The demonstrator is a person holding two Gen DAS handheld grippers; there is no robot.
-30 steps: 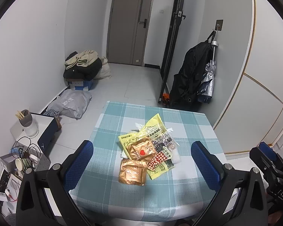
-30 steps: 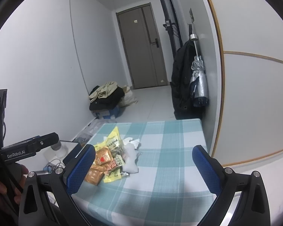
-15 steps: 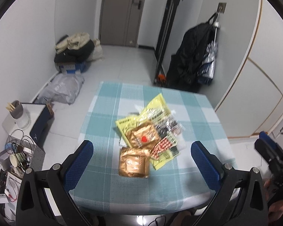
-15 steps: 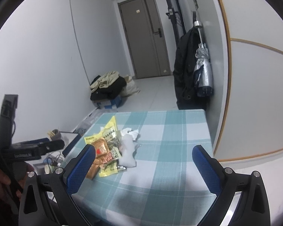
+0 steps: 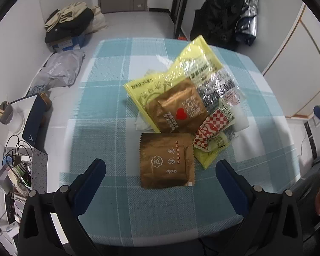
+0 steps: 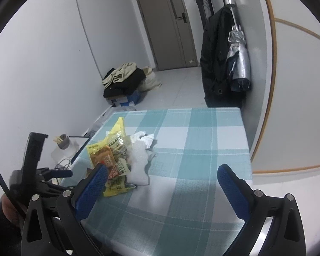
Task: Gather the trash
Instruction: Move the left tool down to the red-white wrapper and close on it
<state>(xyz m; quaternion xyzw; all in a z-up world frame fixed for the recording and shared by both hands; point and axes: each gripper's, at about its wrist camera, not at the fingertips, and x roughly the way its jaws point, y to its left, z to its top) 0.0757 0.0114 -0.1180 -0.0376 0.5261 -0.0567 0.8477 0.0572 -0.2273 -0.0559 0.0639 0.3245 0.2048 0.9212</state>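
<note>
A heap of trash lies on the checked table [image 5: 100, 115]. In the left wrist view I see a flat brown wrapper [image 5: 167, 160] nearest, a brown heart-print pouch [image 5: 178, 109], a yellow bag [image 5: 181, 68], a red-and-white checked wrapper [image 5: 213, 128] and white tissue [image 5: 141, 122]. My left gripper [image 5: 160, 170] is open and empty, just above the brown wrapper. My right gripper [image 6: 162, 180] is open and empty over the table's near right part, with the heap [image 6: 115, 151] and white tissue [image 6: 143, 138] to its left front. The left gripper's body [image 6: 38, 177] shows there at far left.
The table [image 6: 202, 140] stands against the right wall. Left of it are a side stand with a cup holder [image 5: 6, 111], cables and paper cups [image 5: 15, 170]. On the floor beyond lie a grey bag [image 5: 59, 70] and a clothes pile [image 5: 70, 21]. A black coat and umbrella [image 6: 224, 59] hang at the right.
My left gripper has moved forward and tilted down over the trash heap, which now fills the view. My right gripper has drifted slightly closer to the table. Both stay open.
</note>
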